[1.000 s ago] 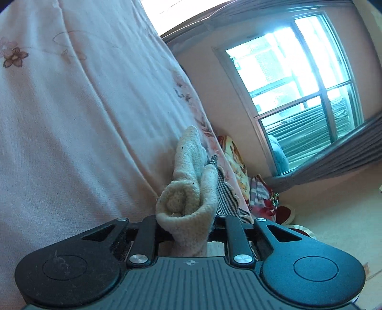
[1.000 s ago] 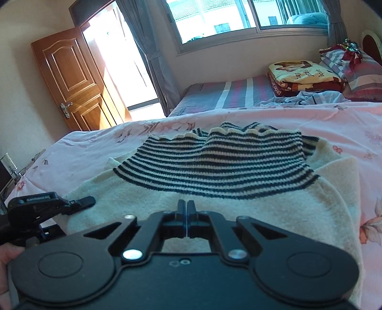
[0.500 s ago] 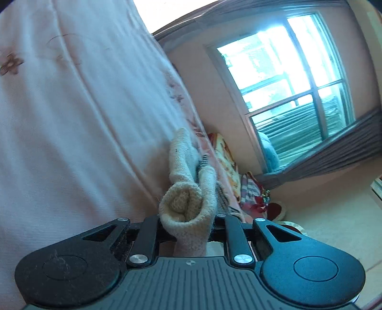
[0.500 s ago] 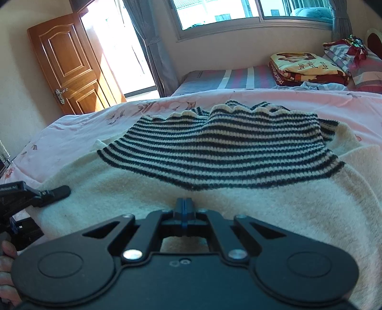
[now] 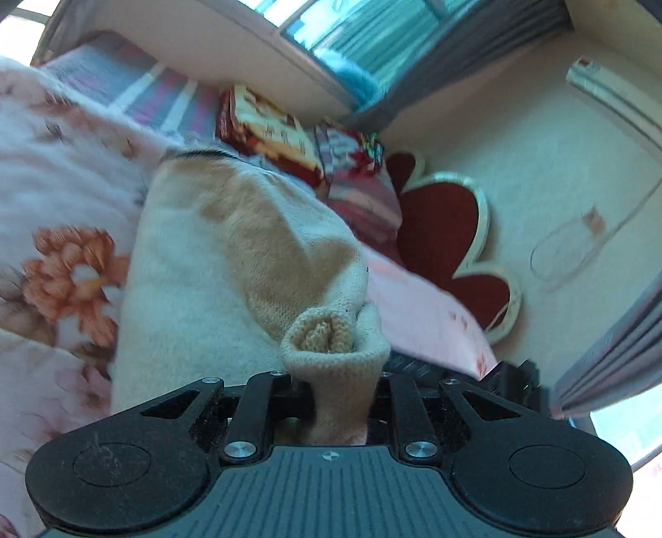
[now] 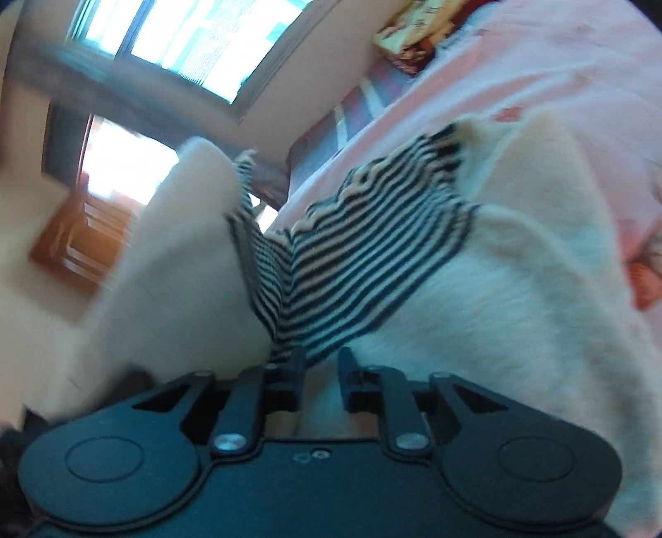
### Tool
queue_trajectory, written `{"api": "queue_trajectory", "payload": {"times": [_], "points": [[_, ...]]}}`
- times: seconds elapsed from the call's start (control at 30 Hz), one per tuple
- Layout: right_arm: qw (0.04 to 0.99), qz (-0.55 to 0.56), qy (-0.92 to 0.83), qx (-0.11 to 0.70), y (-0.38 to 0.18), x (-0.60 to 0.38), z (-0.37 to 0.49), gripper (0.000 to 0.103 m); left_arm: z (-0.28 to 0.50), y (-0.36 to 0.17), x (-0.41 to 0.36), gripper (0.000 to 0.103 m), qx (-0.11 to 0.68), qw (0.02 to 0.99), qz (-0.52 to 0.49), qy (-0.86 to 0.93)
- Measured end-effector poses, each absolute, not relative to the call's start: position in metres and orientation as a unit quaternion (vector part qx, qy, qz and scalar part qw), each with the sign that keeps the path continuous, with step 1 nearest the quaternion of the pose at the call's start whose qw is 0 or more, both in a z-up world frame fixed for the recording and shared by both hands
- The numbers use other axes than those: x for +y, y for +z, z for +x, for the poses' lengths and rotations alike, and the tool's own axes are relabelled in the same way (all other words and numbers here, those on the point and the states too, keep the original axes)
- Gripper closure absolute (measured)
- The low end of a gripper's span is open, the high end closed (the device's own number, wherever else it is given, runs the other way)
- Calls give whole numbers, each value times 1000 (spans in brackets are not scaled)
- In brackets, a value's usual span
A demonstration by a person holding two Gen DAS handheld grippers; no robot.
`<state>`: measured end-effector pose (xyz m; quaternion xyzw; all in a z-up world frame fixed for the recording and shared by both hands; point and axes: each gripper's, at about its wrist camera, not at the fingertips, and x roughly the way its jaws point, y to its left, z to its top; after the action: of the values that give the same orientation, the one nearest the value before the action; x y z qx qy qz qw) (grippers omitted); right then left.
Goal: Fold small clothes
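A cream knit sweater (image 6: 517,289) with a black-striped yoke (image 6: 356,256) lies on the pink floral bedspread (image 6: 579,74). My left gripper (image 5: 337,380) is shut on a bunched cream cuff of the sweater (image 5: 331,343) and holds it lifted, the cream fabric (image 5: 231,248) trailing away toward the bed. My right gripper (image 6: 320,364) has its fingers a little apart with cream and striped sweater fabric between them, just under the yoke. The left part of the sweater (image 6: 182,256) is raised and folding over. The right wrist view is motion-blurred.
Folded blankets and pillows (image 5: 289,140) are stacked by the red heart-shaped headboard (image 5: 451,236). A window (image 6: 198,37) and a wooden door (image 6: 82,244) stand beyond the bed. Grey curtains (image 5: 612,351) hang at the right.
Both grippers have swung sharply. The left one has carried the cuff up and across toward the headboard side. The right one's fingers have parted and now sit in the sweater fabric.
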<state>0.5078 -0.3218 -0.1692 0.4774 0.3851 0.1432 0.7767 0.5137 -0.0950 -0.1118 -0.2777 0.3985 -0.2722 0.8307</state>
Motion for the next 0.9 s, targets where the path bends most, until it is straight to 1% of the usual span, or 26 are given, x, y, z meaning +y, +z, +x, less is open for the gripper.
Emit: {"api": "queue_trajectory", "payload": {"times": [0.03, 0.1, 0.13, 0.17, 0.2, 0.23, 0.27, 0.3, 0.33, 0.47, 0.53, 0.6, 0.67, 0.77, 0.9], "points": [[760, 509, 134, 380, -174, -343, 501, 72, 516, -118, -108, 87, 414, 825, -267, -278], [736, 546, 125, 380, -181, -375, 487, 75, 516, -127, -129, 87, 433, 827, -236, -269], [730, 556, 119, 381, -183, -387, 480, 68, 514, -130, -137, 86, 436, 833, -218, -260], [727, 563, 117, 375, -183, -396, 472, 63, 510, -131, -143, 80, 432, 841, -203, -256], [721, 580, 131, 357, -184, -403, 464, 44, 506, -129, -146, 76, 426, 844, -198, -259], [717, 592, 139, 340, -182, -408, 457, 24, 504, -125, -148, 61, 423, 844, -195, -266], [721, 594, 139, 329, -178, -411, 451, 19, 499, -120, -148, 38, 417, 842, -193, -283], [723, 593, 142, 325, -175, -412, 447, 18, 492, -113, -151, 29, 412, 840, -192, -297], [720, 594, 150, 326, -173, -413, 446, 18, 483, -101, -149, 26, 401, 843, -188, -304], [729, 562, 181, 348, -162, -401, 445, 19, 461, -66, -105, 27, 341, 876, -183, -287], [735, 536, 186, 372, -158, -391, 451, 19, 463, -69, -75, 27, 334, 895, -184, -233], [740, 512, 183, 396, -157, -382, 456, 19, 480, -86, -45, 27, 352, 896, -200, -182], [740, 500, 178, 413, -158, -373, 464, 19, 493, -101, -31, 27, 371, 893, -199, -156], [742, 486, 180, 426, -155, -361, 476, 19, 511, -122, -38, 27, 400, 889, -174, -141], [785, 382, 172, 456, -138, -338, 499, 19, 512, -132, -51, 27, 404, 890, -159, -139]]}}
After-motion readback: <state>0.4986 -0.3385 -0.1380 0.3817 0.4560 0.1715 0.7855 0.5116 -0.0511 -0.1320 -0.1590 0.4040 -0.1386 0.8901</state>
